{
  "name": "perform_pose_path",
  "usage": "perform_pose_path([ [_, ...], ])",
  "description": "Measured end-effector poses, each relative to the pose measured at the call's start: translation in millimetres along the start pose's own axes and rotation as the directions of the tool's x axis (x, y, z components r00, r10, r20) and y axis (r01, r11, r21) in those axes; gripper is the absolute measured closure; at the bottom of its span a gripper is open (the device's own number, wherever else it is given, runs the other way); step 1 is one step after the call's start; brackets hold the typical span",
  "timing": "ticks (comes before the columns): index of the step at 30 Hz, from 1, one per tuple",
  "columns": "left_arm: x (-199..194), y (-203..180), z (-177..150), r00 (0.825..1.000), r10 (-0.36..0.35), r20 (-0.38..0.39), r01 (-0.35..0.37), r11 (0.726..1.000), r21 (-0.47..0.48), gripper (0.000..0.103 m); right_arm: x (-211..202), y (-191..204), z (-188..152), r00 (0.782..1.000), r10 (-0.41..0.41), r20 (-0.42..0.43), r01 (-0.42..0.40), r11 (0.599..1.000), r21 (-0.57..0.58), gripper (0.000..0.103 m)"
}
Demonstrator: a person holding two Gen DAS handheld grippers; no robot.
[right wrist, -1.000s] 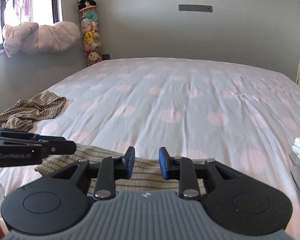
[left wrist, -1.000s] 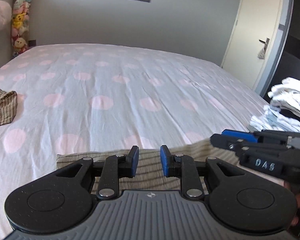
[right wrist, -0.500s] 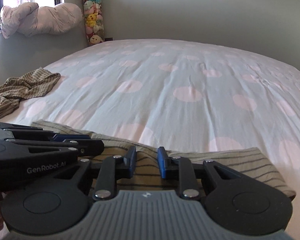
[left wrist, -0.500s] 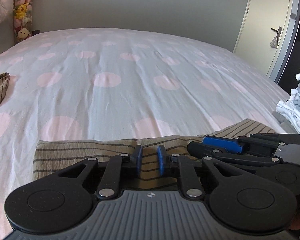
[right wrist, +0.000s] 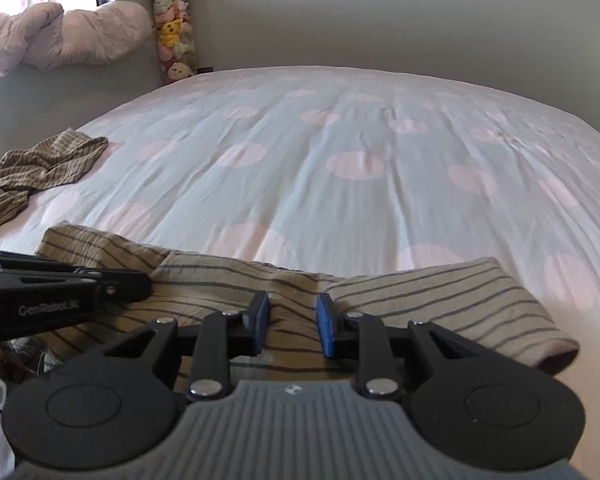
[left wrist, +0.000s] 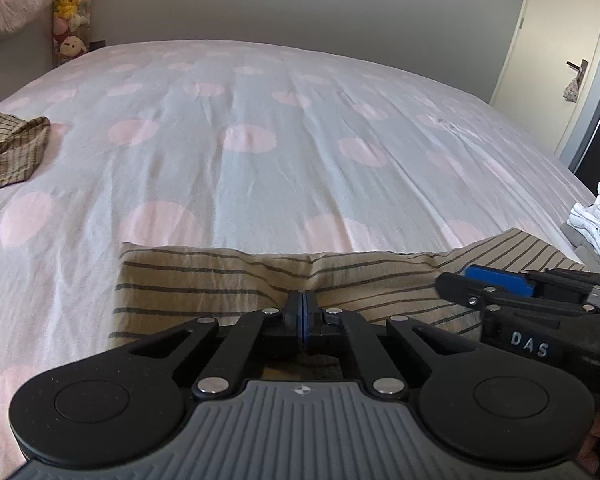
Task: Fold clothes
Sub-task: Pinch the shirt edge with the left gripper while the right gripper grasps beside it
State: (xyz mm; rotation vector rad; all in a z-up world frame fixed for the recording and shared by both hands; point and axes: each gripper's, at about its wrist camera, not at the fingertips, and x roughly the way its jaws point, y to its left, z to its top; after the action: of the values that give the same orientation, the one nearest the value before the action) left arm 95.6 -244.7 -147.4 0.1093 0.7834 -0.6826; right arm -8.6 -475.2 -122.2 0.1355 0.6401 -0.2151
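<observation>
We are looking down at a big bed (left wrist: 300, 152) with pink dots on its sheet. A tan striped cloth (left wrist: 204, 280) is lying flat at the near edge of the bed, right under both tongs.

Our left tongs (left wrist: 302, 312) are squeezed tight, and their blue tips are pinching a little ridge of the striped cloth. The cloth is bunching up into a small fold right in front of those tips. Most of the cloth is spreading out to the left and right of them.

Our right tongs (right wrist: 292, 322) are sitting just beside the left ones, on their right. Their jaws are opening, and the blue pads (right wrist: 260, 320) are standing apart. The striped cloth is lying between and under the pads, but they are not pressing on it.

Far off to the left of both tongs, another striped cloth (right wrist: 40, 172) is lying crumpled on the bed. To the right of the right tongs, a pile of white clothes (left wrist: 596, 224) is sitting off the bed's edge. Far ahead of the tongs, soft toys (right wrist: 174, 32) are hanging in the corner, and a pink blanket (right wrist: 68, 36) is resting by the window.
</observation>
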Motion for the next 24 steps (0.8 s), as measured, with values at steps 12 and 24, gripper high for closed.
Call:
perform_pose_path([
  [12, -13.2, 56.9, -13.9, 0.986, 0.073, -0.153, -0.113, 0.954, -0.278, 0.103, -13.2, -51.3, -12.3, 0.979, -0.103, -0.175, 0.146, 0.956, 0.254, 0.077],
  [24, -39.3, 76.0, -27.9, 0.973, 0.051, -0.225, -0.142, 0.901, -0.411, 0.103, -45.1, -85.6, -22.1, 0.958, -0.019, -0.285, 0.143, 0.896, 0.421, 0.086],
])
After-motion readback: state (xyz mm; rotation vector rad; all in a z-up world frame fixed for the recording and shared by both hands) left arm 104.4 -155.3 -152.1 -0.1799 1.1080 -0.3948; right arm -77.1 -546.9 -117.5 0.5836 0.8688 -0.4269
